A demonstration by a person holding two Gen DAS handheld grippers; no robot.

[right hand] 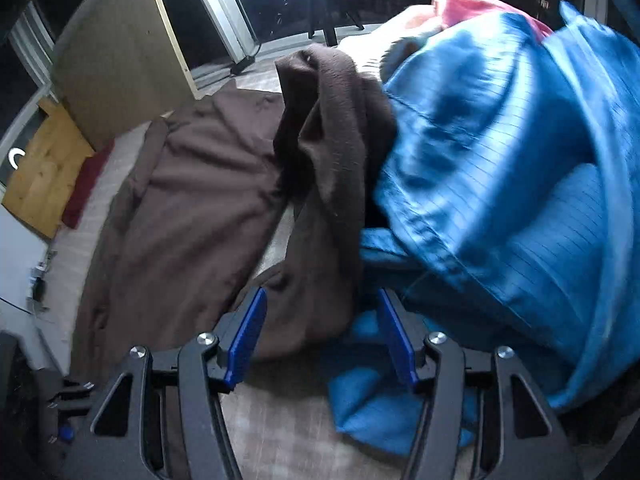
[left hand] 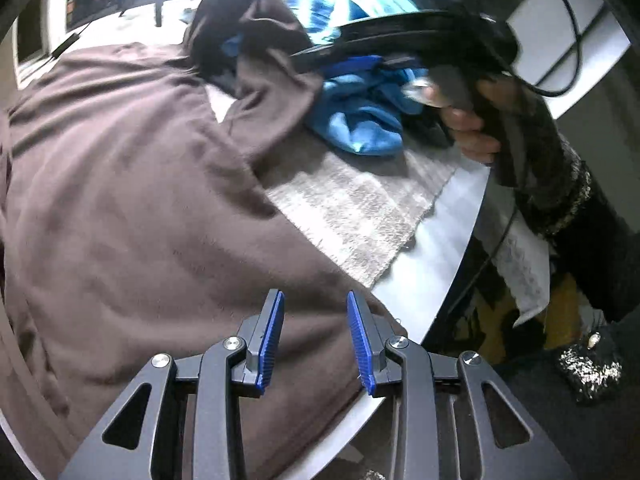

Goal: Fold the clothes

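Across the counter (left hand: 436, 264) a brown garment (left hand: 120, 200) is spread flat, and it fills most of the left wrist view. One of its sleeves (right hand: 332, 128) is raised and draped against a heap of blue clothes (right hand: 500, 168), as seen from the right wrist camera. A grey checked cloth (left hand: 352, 208) is laid under the garment, and its frayed edge is seen just short of the counter's rim. The left gripper (left hand: 316, 336) is held above the garment's near hem with its blue-padded jaws parted; nothing is held between them. The right gripper (right hand: 324, 336) is likewise spread wide, and the lower part of the sleeve is seen in the gap between its jaws, though contact cannot be judged. In the left wrist view the person's right hand (left hand: 468, 120) is wrapped around the handle of the other tool, just beyond the blue clothes. A pink item (right hand: 472, 4) is seen on top of the heap.
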